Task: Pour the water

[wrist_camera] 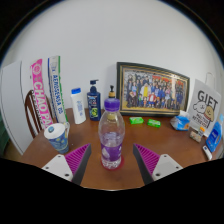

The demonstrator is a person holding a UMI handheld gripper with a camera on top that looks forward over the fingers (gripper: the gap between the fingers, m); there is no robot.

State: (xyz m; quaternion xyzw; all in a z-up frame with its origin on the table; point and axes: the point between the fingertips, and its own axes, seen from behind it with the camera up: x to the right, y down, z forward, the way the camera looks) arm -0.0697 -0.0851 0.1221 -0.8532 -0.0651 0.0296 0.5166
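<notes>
A clear plastic water bottle (111, 132) with a purple cap and purple label stands upright on the wooden table (150, 140), on a small red coaster. My gripper (111, 160) is open, and the bottle's base stands between its two pink-padded fingers (76, 160) with a gap on each side. To the left, beyond the left finger, a small glass cup (57, 137) with a patterned band sits on the table.
Along the back wall stand a framed group photo (152, 90), a white bottle (78, 105), a dark blue pump bottle (94, 100) and tall pink and green boxes (45, 90). Green items (137, 121) lie mid-table. A gift box (205, 108) and blue objects are right.
</notes>
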